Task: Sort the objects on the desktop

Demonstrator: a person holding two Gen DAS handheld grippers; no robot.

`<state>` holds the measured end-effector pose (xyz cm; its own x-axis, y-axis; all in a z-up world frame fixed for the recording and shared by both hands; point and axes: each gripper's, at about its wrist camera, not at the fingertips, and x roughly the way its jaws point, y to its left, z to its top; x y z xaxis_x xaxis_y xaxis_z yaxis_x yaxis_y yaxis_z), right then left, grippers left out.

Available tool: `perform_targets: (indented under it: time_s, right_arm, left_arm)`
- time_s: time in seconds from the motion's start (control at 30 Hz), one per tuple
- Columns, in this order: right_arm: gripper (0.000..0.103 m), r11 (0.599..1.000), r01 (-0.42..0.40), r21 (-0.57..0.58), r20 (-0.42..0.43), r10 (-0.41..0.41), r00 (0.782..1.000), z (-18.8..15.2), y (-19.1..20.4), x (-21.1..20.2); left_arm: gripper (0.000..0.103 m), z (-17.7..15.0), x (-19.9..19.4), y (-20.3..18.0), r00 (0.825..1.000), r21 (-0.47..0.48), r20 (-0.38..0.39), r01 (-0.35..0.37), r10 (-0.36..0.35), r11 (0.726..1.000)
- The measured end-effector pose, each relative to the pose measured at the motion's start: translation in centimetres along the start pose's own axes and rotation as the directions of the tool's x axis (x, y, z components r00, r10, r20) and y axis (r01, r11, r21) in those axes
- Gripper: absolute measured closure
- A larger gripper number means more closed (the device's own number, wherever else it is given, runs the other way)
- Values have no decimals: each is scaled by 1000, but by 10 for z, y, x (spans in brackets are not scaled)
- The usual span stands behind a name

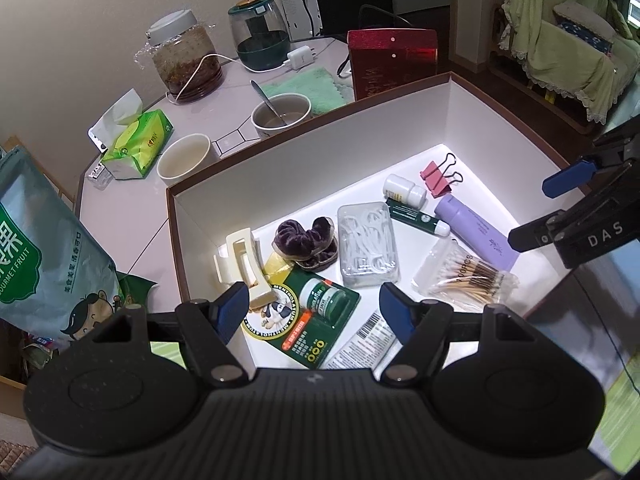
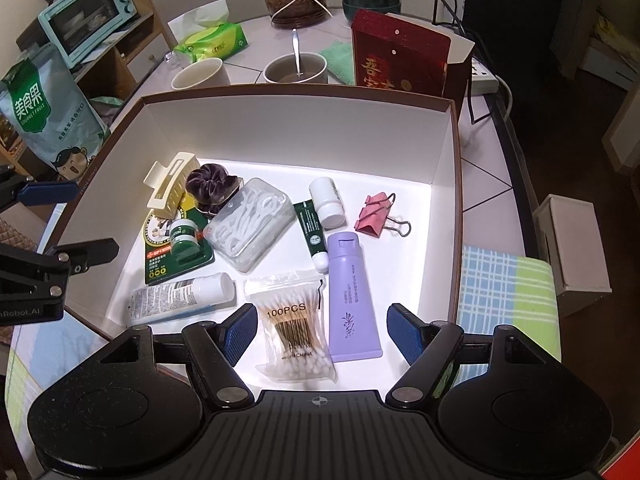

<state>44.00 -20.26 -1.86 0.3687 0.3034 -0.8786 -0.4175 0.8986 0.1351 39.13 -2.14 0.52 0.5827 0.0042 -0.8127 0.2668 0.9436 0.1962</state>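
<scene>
Right wrist view: both claws gape empty; lilac tube (image 2: pixel 352 300) lies lengthwise, cap toward box's (image 2: pixel 280 136) far wall.

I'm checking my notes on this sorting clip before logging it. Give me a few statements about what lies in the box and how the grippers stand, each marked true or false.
1. Both the left gripper and right gripper are open and empty. True.
2. The pink binder clip lies on the lilac squeeze tube. False: it lies apart, on the white box floor.
3. The cream hair claw partly rests on the green blister card. True.
4. The bag of cotton swabs stands outside the box. False: it lies inside.
</scene>
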Motion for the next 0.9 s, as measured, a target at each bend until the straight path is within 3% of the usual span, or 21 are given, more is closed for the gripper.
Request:
perform_targets:
  time_s: [0.9]
  right_arm:
    - [28, 997, 44, 61, 71, -48, 996, -34, 7, -42]
  left_arm:
    - [34, -33, -44, -17, 1000, -39, 28, 16, -15, 999]
